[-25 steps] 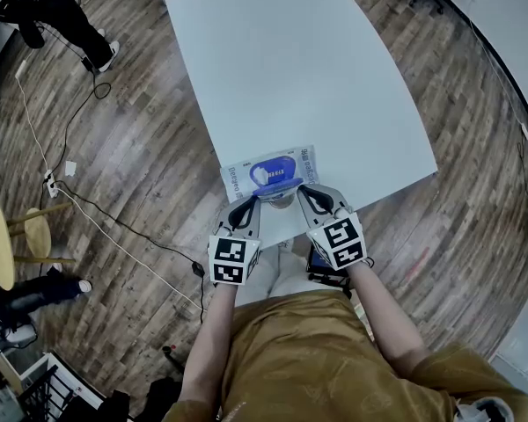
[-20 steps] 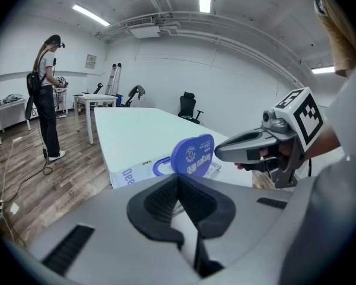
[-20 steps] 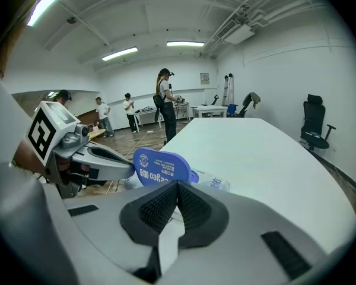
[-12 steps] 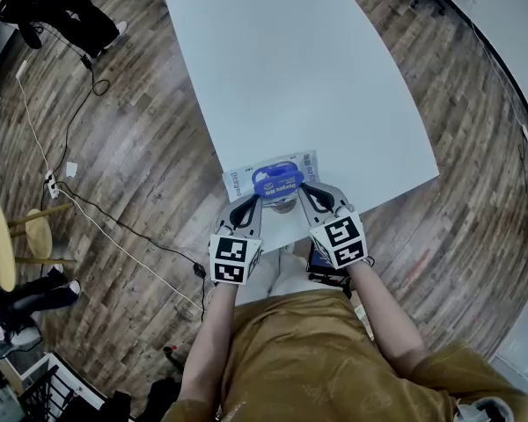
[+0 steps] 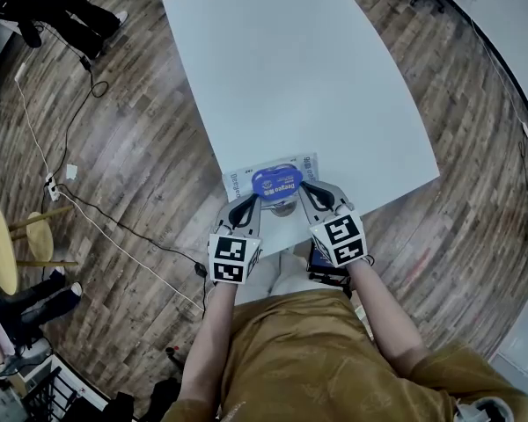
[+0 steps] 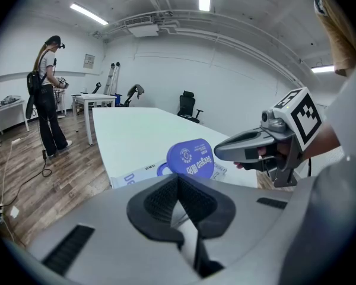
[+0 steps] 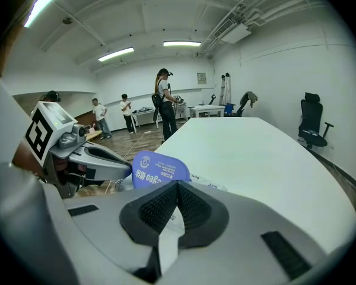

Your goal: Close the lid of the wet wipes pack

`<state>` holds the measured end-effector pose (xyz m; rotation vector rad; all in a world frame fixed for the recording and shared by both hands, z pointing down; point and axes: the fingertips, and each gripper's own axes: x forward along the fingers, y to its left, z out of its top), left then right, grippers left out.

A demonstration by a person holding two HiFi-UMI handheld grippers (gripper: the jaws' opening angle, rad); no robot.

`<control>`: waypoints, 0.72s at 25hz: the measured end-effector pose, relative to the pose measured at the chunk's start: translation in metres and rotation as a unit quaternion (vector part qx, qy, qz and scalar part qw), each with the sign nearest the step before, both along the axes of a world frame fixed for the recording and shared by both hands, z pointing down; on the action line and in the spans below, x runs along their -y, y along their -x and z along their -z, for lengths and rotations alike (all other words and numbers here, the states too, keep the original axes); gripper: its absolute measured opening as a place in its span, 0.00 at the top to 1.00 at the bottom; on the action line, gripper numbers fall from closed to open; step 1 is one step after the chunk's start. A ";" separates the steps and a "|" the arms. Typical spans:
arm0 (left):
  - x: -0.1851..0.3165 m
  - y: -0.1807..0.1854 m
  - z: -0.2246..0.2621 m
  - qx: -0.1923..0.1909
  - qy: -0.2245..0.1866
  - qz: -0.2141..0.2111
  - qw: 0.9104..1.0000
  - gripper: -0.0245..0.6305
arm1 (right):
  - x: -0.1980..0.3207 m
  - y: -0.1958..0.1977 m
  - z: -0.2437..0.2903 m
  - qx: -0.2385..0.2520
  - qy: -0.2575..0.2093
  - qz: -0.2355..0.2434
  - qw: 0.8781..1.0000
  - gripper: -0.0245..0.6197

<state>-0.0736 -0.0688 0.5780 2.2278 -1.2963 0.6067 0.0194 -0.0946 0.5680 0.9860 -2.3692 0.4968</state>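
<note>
From the head we look steeply down from well above on the white table (image 5: 299, 77), with the left gripper (image 5: 249, 202) and right gripper (image 5: 309, 192) at its near edge. Each gripper camera sits low behind its own jaws, facing across the tabletop — close to the blue lid (image 5: 277, 182), which all three views share.

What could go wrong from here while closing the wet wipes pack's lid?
1. The blue lid stands half-raised between the shut left hand-held gripper and right hand-held gripper; a tip might slip off, leaving it unlatched.
2. The wet wipes pack lies at the table's near edge, seemingly unclamped; pressing may push it off.
</note>
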 end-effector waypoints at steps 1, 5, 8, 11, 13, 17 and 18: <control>0.001 -0.001 0.000 0.000 0.000 0.000 1.000 0.96 | 0.001 -0.001 -0.001 0.000 0.000 0.000 1.000 0.95; 0.000 0.000 -0.003 0.003 0.002 -0.003 1.000 0.96 | 0.002 0.000 -0.002 0.001 -0.001 -0.002 1.000 0.95; 0.004 0.001 -0.002 0.001 0.001 -0.003 1.000 0.96 | 0.006 0.002 -0.002 0.001 -0.001 -0.003 1.000 0.95; 0.009 0.003 0.006 -0.005 -0.008 -0.001 1.000 0.96 | 0.010 0.004 -0.001 0.000 0.000 -0.003 1.000 0.95; 0.015 0.005 0.010 -0.006 -0.015 -0.002 1.000 0.96 | 0.013 0.006 -0.003 -0.001 0.001 -0.005 1.000 0.95; 0.019 0.006 0.009 -0.002 -0.017 -0.007 1.000 0.96 | 0.015 0.010 -0.003 -0.002 0.000 -0.007 1.000 0.95; 0.020 0.006 0.008 0.000 -0.016 -0.008 1.000 0.96 | 0.016 0.010 -0.002 -0.002 0.000 -0.007 1.000 0.95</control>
